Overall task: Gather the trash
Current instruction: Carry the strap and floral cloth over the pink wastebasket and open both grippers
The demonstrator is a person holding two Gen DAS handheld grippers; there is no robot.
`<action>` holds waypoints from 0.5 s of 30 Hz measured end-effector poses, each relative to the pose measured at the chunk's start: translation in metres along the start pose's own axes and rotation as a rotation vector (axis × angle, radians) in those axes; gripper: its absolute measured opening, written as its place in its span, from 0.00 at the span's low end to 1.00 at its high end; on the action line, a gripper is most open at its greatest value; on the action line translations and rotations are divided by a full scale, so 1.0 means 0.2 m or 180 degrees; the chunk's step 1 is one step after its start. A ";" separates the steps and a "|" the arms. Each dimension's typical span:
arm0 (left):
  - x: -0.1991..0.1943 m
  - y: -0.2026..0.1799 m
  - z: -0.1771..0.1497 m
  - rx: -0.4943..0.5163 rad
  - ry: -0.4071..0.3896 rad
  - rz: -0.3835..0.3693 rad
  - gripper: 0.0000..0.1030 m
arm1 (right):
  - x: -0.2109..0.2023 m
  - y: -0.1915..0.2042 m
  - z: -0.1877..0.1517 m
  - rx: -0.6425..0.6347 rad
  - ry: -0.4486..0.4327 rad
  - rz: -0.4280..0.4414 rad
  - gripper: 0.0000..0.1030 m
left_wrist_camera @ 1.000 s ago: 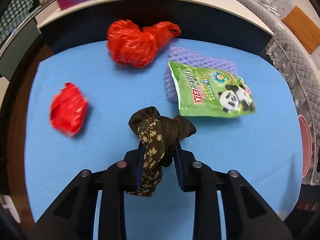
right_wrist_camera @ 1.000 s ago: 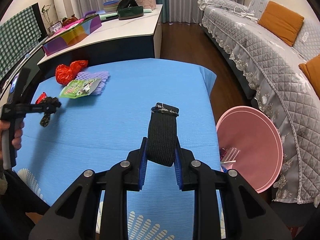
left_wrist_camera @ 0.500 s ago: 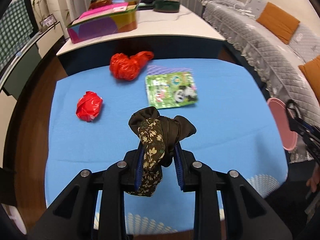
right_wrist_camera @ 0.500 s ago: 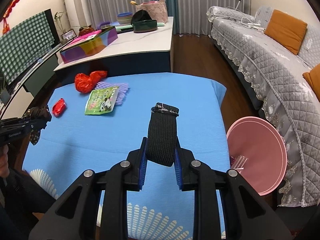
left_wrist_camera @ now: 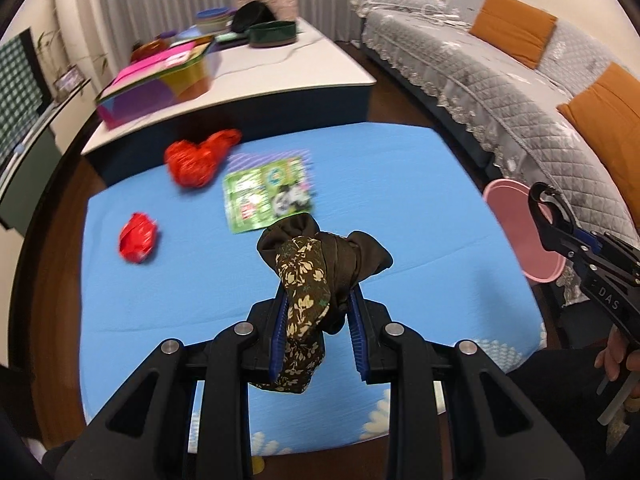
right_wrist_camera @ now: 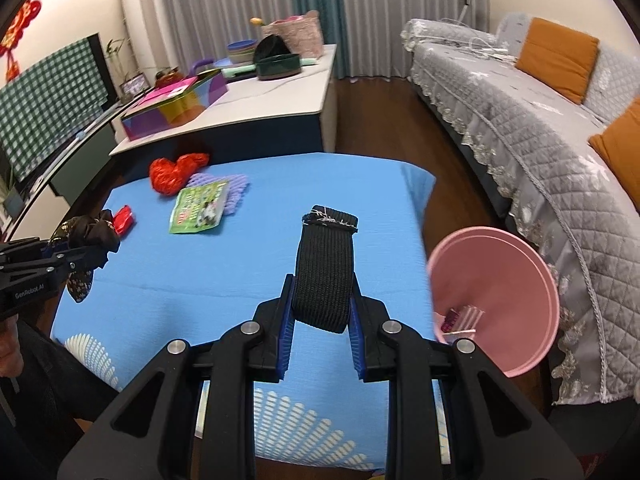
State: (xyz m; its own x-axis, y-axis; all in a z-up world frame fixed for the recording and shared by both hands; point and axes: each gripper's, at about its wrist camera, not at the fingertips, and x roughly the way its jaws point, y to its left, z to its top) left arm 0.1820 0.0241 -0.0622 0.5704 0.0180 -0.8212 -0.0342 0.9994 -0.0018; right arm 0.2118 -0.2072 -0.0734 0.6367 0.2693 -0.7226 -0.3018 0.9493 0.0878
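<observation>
- Trash rides in both your claws: the left gripper (left_wrist_camera: 316, 320) is clamped on a floral rag (left_wrist_camera: 310, 280), the right gripper (right_wrist_camera: 322, 316) on a black strap (right_wrist_camera: 325, 276), both lifted clear for carrying.
- Your pink bin (right_wrist_camera: 504, 280) sits beside the blue table (right_wrist_camera: 248, 272), so the drop looks short.

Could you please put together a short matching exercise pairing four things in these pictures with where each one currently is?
Things:
1. floral brown cloth
2. black strap
3. green panda packet
4. pink bin

Places:
A. lying on the blue tablecloth, partly over a purple foam net
B. clamped in the left hand-held gripper
C. beside the table, in front of the sofa
D. clamped in the right hand-held gripper

Pairs: 1-B, 2-D, 3-A, 4-C
</observation>
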 end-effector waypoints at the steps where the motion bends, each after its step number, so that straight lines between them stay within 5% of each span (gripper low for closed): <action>1: 0.01 -0.05 0.02 0.0043 0.0005 -0.0041 0.26 | -0.01 -0.03 -0.01 0.0029 -0.0007 -0.0033 0.24; 15: 0.25 -0.82 0.28 0.0641 0.0109 -0.0648 0.26 | -0.12 -0.57 0.00 0.0820 -0.0210 -0.0567 0.24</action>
State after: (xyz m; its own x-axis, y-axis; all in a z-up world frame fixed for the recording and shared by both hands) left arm 0.2613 -0.1379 -0.0709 0.5205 -0.1812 -0.8344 0.2439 0.9681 -0.0580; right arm 0.2303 -0.3212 -0.0665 0.7105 0.0970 -0.6970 0.0028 0.9901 0.1406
